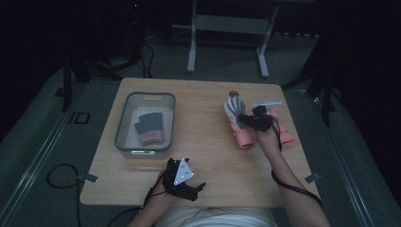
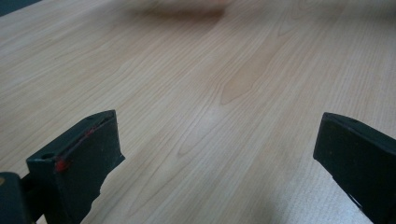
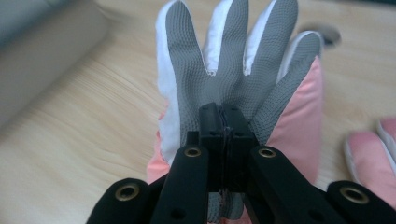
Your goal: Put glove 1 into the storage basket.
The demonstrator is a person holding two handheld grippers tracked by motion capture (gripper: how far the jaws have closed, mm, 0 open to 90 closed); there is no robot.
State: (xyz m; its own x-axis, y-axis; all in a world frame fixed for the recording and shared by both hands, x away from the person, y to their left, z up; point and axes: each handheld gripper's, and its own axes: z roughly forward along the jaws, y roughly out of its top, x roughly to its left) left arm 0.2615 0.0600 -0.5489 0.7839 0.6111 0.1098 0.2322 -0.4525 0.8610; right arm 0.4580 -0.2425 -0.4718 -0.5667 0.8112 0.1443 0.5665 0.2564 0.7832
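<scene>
1. The left gripper (image 1: 198,187) is resting at the near edge of the table (image 1: 213,161), its jaws spread wide with nothing between them; in the left gripper view they are framing bare wood grain.

2. Farther out, the right gripper (image 1: 246,118) is pinching the top glove (image 3: 233,70) of a small pile. In the right gripper view its jaws are pressed together on the grey, textured palm fabric, just below where the glove's fingers fork.

3. That glove is looking soft and light: the fingers are fanning up and away beyond the jaws, limp rather than stiff, and the pink and white back is drooping to either side. It is likely going to sag and swing when carried, so it needs clearance over any rim.

4. The grey palm is looking grippy, so the pinch is probably not going to slip; the palm centre, where the jaws are sitting now, seems the sound place to take hold, since a fingertip hold would be letting the rest dangle.

5. Under and right of the right gripper another pink glove (image 1: 283,132) is lying on the wood.

6. Well to the left of the right gripper, beyond the left one, a grey bin (image 1: 124,124) is holding a glove (image 1: 150,127) already, which looks like where the pinched one is heading.
</scene>
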